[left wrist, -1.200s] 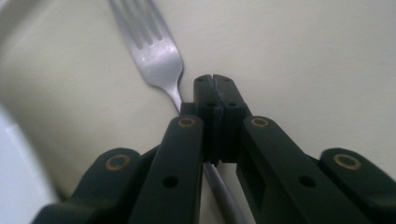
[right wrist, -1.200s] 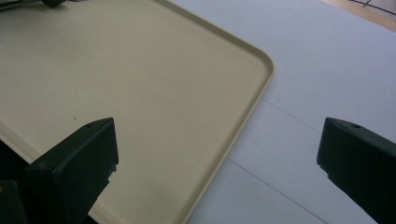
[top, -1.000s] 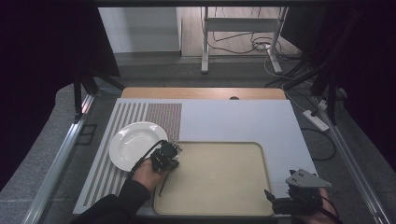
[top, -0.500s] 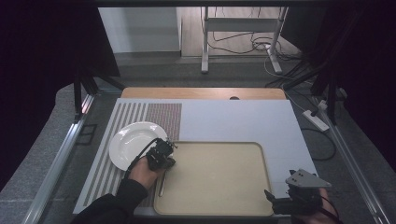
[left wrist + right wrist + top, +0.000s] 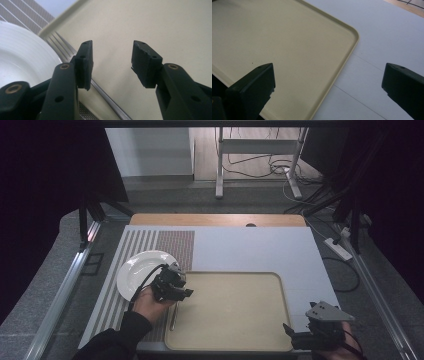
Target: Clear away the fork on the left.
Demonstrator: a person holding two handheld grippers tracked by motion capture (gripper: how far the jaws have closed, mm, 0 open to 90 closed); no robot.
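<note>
We see both grippers, left [image 5: 175, 287] and right [image 5: 300, 336], released beside the beige plastic tray [image 5: 250, 330], and its metal fork [image 5: 75, 53] risks knocking the white plate [image 5: 135, 270].

Dim surroundings, evenly lit table [image 5: 250, 250], soft close-up blur

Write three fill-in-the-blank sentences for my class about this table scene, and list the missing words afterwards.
1. The round white plate lies to the ____ of the beige rectangular tray.
2. The silver metal fork lies along the tray's ____ edge.
3. The black fingers of the left gripper stand ____, gripping nothing.

Missing words: left; left; open
</note>
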